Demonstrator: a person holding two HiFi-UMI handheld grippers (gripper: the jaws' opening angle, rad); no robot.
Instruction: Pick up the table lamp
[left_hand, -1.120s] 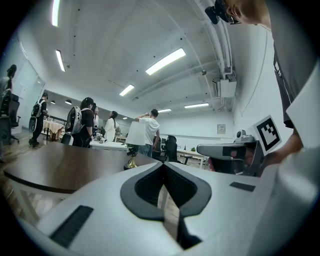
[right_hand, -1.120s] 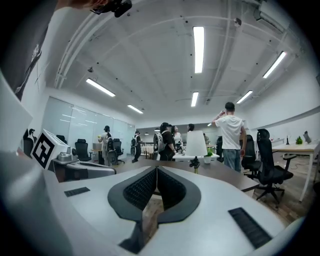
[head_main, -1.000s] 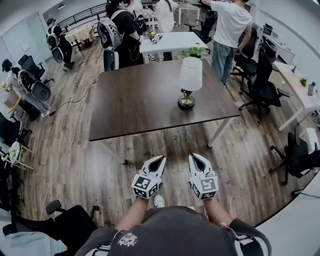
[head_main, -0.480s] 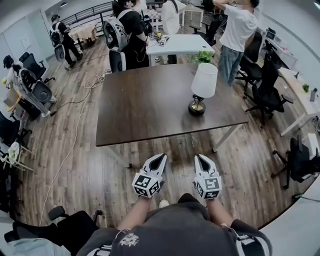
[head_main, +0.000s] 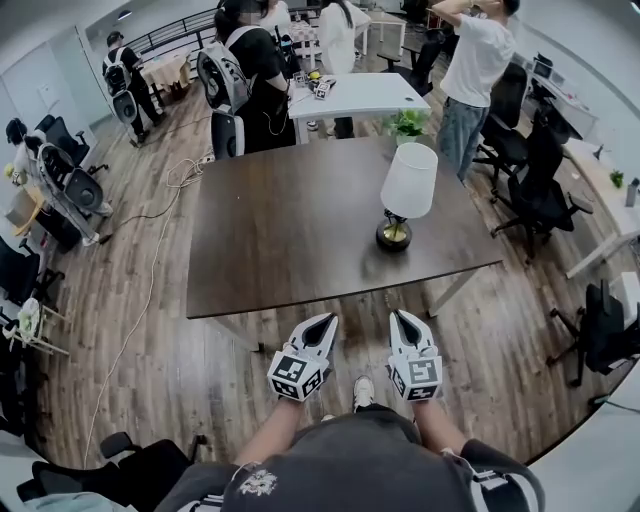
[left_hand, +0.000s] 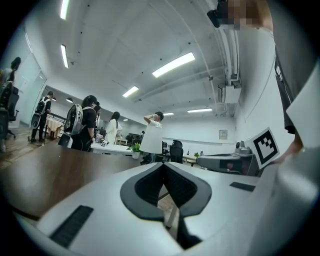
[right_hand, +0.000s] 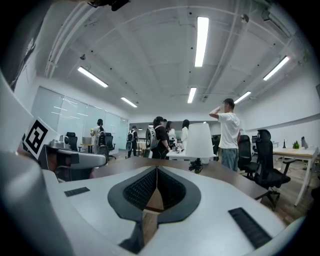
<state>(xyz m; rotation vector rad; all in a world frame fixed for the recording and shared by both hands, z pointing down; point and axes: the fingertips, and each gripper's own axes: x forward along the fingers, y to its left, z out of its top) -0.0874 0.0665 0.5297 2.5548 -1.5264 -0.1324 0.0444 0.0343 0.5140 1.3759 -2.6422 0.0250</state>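
Table lamp (head_main: 407, 195): white shade; brass base; upright.

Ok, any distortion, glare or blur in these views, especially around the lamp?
Head view: heavy fisheye bows the table edges; lamp sharp, evenly lit. Right gripper view: black round vignette, ceiling strips blown out, lamp small but clear. Left gripper view: same vignette and bright strips.

A dark brown counter (head_main: 290, 230) stands on a wooden floor (head_main: 150, 350), with a pale cable (head_main: 183, 172) looped on the floor off its far left corner. Beyond the far edge stand a white table (head_main: 360, 92) and a potted plant (head_main: 408, 123). Several people stand around the white table, one wearing a backpack (head_main: 218, 72), and black office chairs (head_main: 540, 190) are grouped past the counter's right edge.
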